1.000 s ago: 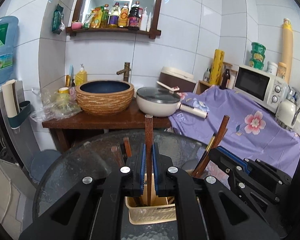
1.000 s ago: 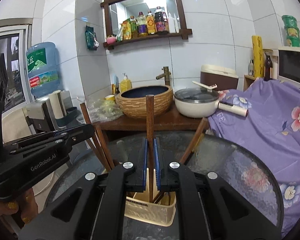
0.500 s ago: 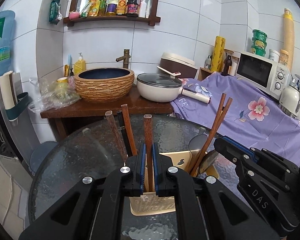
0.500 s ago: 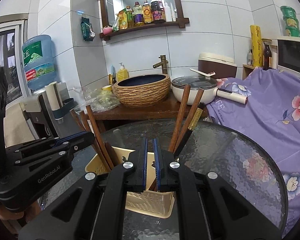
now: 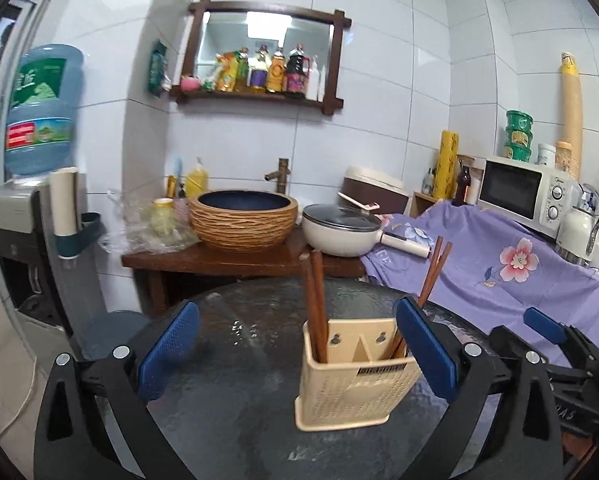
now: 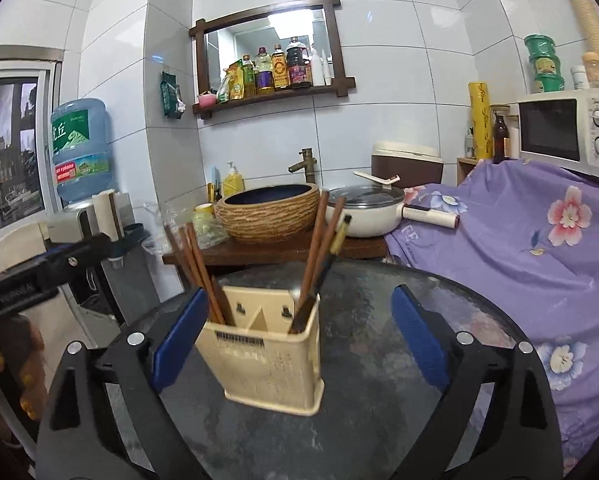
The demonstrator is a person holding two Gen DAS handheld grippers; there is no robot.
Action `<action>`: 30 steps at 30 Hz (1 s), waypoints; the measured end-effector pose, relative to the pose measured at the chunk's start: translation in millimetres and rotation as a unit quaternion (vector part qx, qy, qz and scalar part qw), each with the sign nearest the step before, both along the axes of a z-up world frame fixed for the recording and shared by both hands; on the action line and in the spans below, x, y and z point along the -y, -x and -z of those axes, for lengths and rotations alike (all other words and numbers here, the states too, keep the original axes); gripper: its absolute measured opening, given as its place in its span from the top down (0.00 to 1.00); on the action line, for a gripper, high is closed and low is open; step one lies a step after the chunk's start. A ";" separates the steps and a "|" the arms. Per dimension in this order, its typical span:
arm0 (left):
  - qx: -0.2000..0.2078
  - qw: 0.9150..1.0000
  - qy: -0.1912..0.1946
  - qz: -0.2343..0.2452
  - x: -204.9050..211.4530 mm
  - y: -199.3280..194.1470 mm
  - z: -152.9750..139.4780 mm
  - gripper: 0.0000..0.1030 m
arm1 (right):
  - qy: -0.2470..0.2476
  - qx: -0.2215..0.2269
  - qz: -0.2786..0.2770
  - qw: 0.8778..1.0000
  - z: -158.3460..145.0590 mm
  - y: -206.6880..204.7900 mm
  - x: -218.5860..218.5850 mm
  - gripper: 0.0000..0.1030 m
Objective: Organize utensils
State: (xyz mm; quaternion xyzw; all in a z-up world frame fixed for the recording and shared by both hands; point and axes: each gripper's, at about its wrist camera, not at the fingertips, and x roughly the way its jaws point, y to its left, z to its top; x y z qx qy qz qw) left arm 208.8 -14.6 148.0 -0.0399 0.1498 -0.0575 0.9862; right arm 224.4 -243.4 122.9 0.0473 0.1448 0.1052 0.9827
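Observation:
A beige two-compartment utensil holder [image 5: 355, 380] [image 6: 267, 364] stands on the round dark glass table [image 5: 235, 364] [image 6: 379, 364]. Brown chopsticks [image 5: 317, 304] [image 6: 195, 272] lean in its left compartment. More chopsticks [image 5: 431, 276] [image 6: 319, 248] and a yellow-handled utensil [image 6: 339, 236] lean in the right one. My left gripper [image 5: 297, 344] is opening wide, pads bare, short of the holder. My right gripper [image 6: 299, 330] is also opening wide and holds nothing; the holder sits just ahead of its left finger. Each gripper shows at the edge of the other's view.
Behind the table is a wooden stand with a woven basin [image 5: 243, 220] and a white lidded pan [image 5: 341, 230]. A purple floral cloth [image 5: 499, 276] covers the right side under a microwave [image 5: 527, 192]. A water dispenser [image 5: 39, 120] stands left. A person's hand [image 6: 3, 360] holds the left gripper.
Both grippers were shut on a chopstick over the holder; they have let go, opened wide and drawn back. The chopsticks now stand in the holder.

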 end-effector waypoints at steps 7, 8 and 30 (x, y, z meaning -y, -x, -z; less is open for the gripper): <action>-0.002 1.000 0.005 0.013 -29.3 75.1 58.1 0.06 | 0.011 -0.011 -0.017 1.000 38.4 74.7 0.3 0.06; -0.010 1.000 0.008 0.001 -34.2 86.0 68.7 0.06 | 0.013 -0.012 -0.019 1.000 44.1 84.4 -0.1 0.06; -0.051 0.997 -0.053 -0.014 -5.0 220.8 120.6 0.06 | 0.088 0.044 0.020 0.995 94.6 270.3 -24.1 0.06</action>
